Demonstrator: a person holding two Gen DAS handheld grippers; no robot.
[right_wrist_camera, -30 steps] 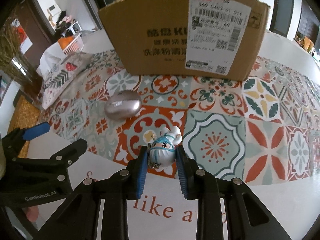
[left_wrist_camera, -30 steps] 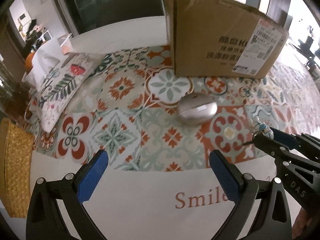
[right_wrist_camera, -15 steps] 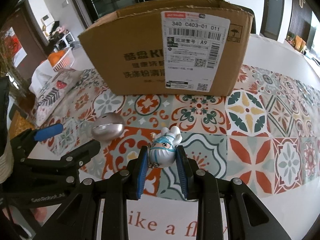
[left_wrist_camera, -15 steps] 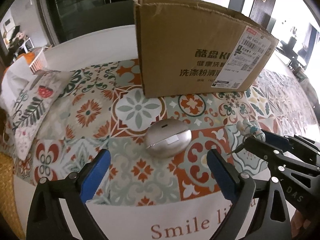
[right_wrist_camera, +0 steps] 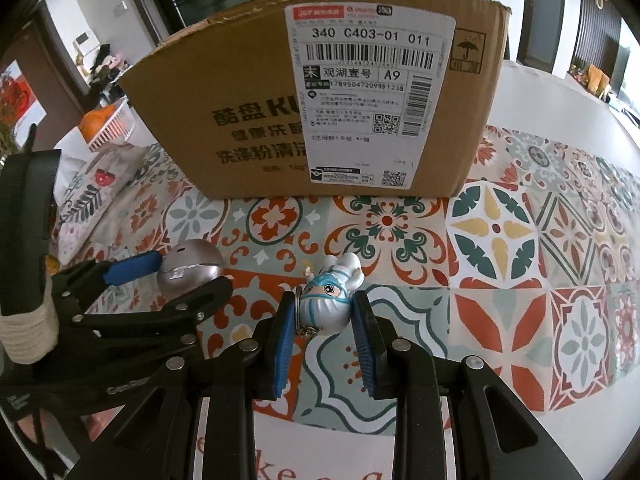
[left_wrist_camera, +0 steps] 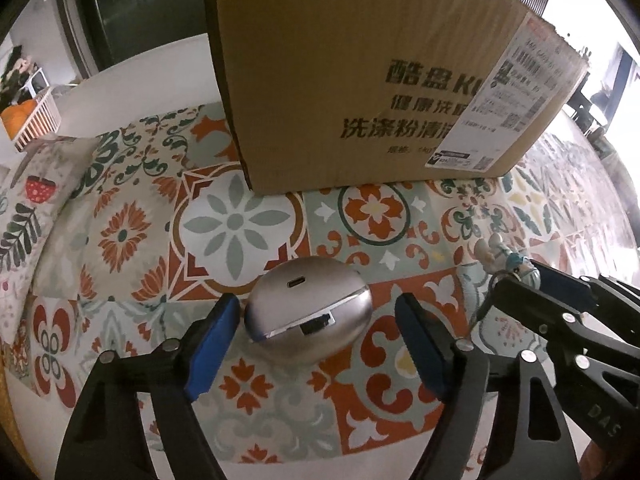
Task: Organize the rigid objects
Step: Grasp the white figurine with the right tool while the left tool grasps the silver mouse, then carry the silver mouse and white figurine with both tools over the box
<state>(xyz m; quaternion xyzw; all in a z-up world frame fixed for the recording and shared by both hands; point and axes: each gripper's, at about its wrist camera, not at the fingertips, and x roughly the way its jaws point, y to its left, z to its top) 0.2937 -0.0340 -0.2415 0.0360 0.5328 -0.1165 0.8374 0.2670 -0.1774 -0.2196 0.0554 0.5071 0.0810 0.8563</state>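
Smooth silver egg-shaped case [left_wrist_camera: 307,307] between left gripper [left_wrist_camera: 316,344] blue pads, closing, untouched; glossy figurine [right_wrist_camera: 325,307] clamped in right gripper [right_wrist_camera: 323,344].

You are looking at a silver, egg-shaped case [left_wrist_camera: 307,306] lying on its side on the patterned cloth, its charging port facing up and back toward the box [left_wrist_camera: 372,80] and its hinge seam facing you. The brown cardboard box is standing upright just behind it (white shipping label on its front). The figurine [right_wrist_camera: 329,298], a small white and pale-blue character with a keyring at its side, is sitting clear of the cloth, head toward you, feet pointing at the box.
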